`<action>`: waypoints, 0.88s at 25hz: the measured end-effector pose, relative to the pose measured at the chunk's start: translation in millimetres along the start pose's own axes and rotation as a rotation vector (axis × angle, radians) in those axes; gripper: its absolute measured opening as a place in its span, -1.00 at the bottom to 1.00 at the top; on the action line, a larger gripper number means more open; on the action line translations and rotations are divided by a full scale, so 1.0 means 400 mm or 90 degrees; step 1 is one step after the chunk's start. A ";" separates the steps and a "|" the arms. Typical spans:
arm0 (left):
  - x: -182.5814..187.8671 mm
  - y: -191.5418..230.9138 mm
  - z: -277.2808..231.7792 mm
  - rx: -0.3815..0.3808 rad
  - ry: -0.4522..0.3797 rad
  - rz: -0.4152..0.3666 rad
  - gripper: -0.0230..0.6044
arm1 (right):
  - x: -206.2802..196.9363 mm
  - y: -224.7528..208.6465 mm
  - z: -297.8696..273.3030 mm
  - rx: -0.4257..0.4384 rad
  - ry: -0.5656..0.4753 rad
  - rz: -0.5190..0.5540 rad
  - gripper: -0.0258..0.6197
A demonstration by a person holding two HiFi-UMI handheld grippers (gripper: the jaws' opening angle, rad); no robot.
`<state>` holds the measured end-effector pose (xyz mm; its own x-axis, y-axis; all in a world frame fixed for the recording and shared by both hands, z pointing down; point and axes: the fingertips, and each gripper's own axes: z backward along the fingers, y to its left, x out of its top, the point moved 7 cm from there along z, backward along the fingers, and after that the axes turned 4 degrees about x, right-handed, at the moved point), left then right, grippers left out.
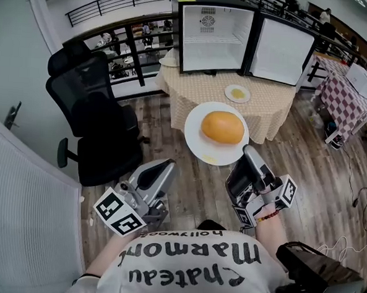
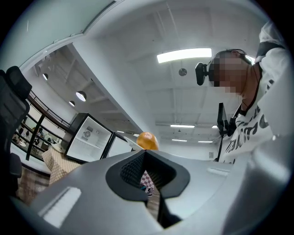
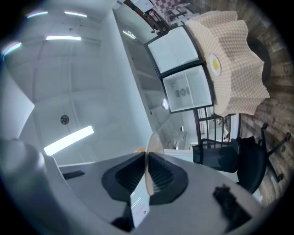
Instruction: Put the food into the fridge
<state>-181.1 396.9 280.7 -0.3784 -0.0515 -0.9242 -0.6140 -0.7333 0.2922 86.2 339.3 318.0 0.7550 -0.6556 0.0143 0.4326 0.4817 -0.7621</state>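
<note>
Right gripper (image 3: 146, 155) is clamped on the rim of a white plate (image 1: 193, 136). In the right gripper view the plate's thin edge runs up between the ribbed pads. In the head view this gripper reaches forward from the person's right hand (image 1: 267, 211) and holds the plate level above the wooden floor (image 1: 172, 126). The food (image 1: 222, 127) sits near the middle of the plate. It is a smooth, rounded, orange-yellow lump, possibly a bun, though the pictures do not settle what it is.

Beside it, the left gripper (image 2: 144, 155) is closed with nothing in it. Its dark pads meet, leaving only a slit at their base through which the floor shows. It hangs low at the person's left, apart from the plate, with its marker cube (image 1: 119, 212) turned up toward the head camera.

A black office chair (image 1: 95, 116) stands farther out on the left. Straight ahead is a round table under a beige checked cloth (image 1: 202, 91). A small plate (image 1: 237, 93) with a yellow patch on it lies near the table's front edge.

Behind that small plate, on the same table, the fridge (image 1: 215, 33) stands with its door (image 1: 281, 51) swung wide to the right. Its white interior has one wire shelf. The carried food is well short of it, out over the floor in front of the table. A table with a red checked cloth (image 1: 344, 100) stands off to the right.
</note>
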 end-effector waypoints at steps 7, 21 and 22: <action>0.002 0.068 -0.002 0.017 0.007 -0.005 -0.90 | 0.024 -0.061 -0.060 0.008 0.004 -0.004 -0.83; -0.005 0.358 -0.317 0.022 0.010 -0.013 -0.90 | 0.342 -0.255 -0.273 0.018 0.019 -0.002 -0.83; -0.005 0.379 -0.348 0.021 0.010 -0.010 -0.90 | 0.367 -0.266 -0.290 0.017 0.021 -0.004 -0.83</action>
<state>-176.8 191.5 292.5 -0.3576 -0.0511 -0.9325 -0.6421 -0.7116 0.2853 93.6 124.3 326.1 0.7359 -0.6770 -0.0021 0.4506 0.4920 -0.7449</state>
